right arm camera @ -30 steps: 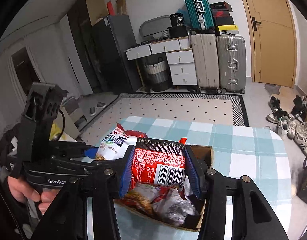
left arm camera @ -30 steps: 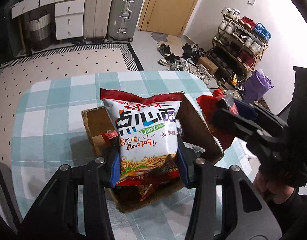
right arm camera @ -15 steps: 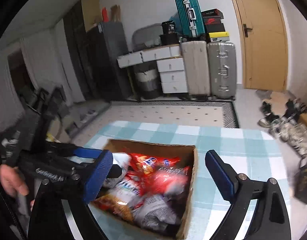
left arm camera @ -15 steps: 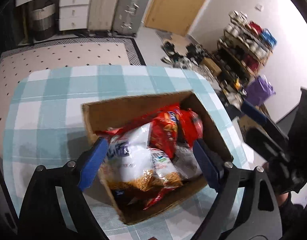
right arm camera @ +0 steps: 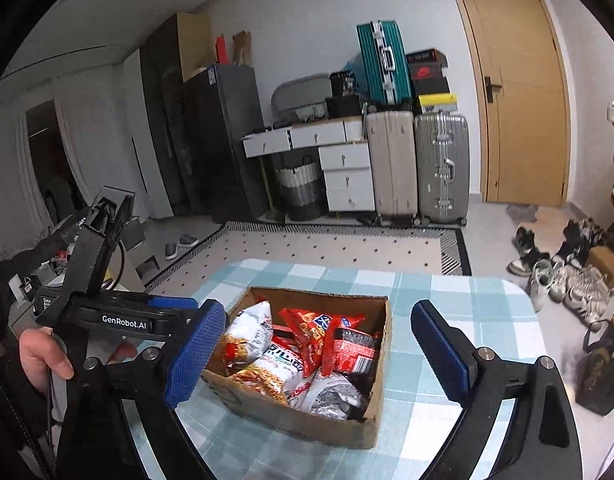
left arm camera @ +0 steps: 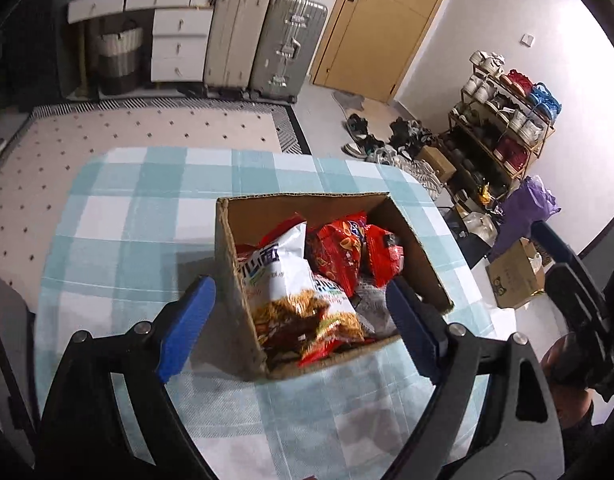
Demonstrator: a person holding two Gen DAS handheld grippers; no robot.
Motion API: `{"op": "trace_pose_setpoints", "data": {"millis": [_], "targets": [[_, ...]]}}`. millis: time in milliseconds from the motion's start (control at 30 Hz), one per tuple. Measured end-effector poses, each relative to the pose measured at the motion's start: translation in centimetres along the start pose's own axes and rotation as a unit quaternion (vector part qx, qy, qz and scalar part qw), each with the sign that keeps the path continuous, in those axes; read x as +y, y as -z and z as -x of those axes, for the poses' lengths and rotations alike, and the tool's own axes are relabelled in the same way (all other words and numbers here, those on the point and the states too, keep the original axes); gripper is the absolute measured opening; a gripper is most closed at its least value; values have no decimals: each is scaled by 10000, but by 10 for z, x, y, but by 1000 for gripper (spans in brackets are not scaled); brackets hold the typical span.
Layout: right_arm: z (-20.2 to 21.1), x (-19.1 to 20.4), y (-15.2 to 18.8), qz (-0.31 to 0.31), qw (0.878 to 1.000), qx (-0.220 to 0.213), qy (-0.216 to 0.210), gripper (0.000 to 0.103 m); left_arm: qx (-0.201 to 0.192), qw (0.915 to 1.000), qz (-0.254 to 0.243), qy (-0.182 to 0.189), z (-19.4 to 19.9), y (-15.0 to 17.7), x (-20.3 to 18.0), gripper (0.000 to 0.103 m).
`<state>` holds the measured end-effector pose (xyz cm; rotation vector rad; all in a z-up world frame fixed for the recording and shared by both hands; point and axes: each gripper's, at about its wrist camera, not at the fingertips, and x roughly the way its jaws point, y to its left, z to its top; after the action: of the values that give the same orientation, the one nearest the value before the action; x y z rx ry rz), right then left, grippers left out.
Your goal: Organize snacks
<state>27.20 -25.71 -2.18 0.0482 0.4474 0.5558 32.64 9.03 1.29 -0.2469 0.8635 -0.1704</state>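
An open cardboard box [left arm camera: 331, 206] stands on the checked tablecloth [left arm camera: 127, 220] and holds several snack bags. A white noodle-snack bag [left arm camera: 283, 276] lies at its left and red bags [left arm camera: 343, 256] at its middle. My left gripper [left arm camera: 299, 328] hovers open over the box's near corner with nothing between its blue pads [left arm camera: 187, 328]. In the right wrist view the same box [right arm camera: 307, 420] lies ahead, and my right gripper [right arm camera: 317, 354] is open and empty in front of it. The left gripper [right arm camera: 167, 312] shows at the left, held by a hand [right arm camera: 39, 356]. The right gripper [left arm camera: 563, 268] shows at the right edge.
Beyond the table lie a dotted rug [left arm camera: 147, 128], suitcases [left arm camera: 287, 44], white drawers [left arm camera: 179, 48] and a wooden door [left arm camera: 379, 20]. A shoe rack [left arm camera: 503, 120] and loose shoes [right arm camera: 567, 280] stand to the right. A small carton [left arm camera: 515, 276] sits on the floor past the table's right edge.
Both grippers opened and let go: the white noodle bag and the red bag dropped into the box. Both grippers then drew back from the box.
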Motion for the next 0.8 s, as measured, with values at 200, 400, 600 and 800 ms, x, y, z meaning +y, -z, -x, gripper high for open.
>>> {"op": "trace_pose_setpoints", "data": {"millis": [200, 400, 600, 800], "targets": [[41, 17, 10, 132, 9983, -521, 230, 96, -742, 9959, -439, -276, 45, 26, -15, 86], [77, 30, 23, 100, 9953, -894, 368, 98, -1248, 9902, -451, -442, 80, 50, -21, 90], [112, 44, 45, 149, 9919, -1098, 623, 100, -1510, 9843, -611, -674, 100, 81, -26, 90], [144, 66, 74, 472, 9832, -1403, 1072, 100, -1779, 9769, -736, -929, 115, 115, -32, 90]]}}
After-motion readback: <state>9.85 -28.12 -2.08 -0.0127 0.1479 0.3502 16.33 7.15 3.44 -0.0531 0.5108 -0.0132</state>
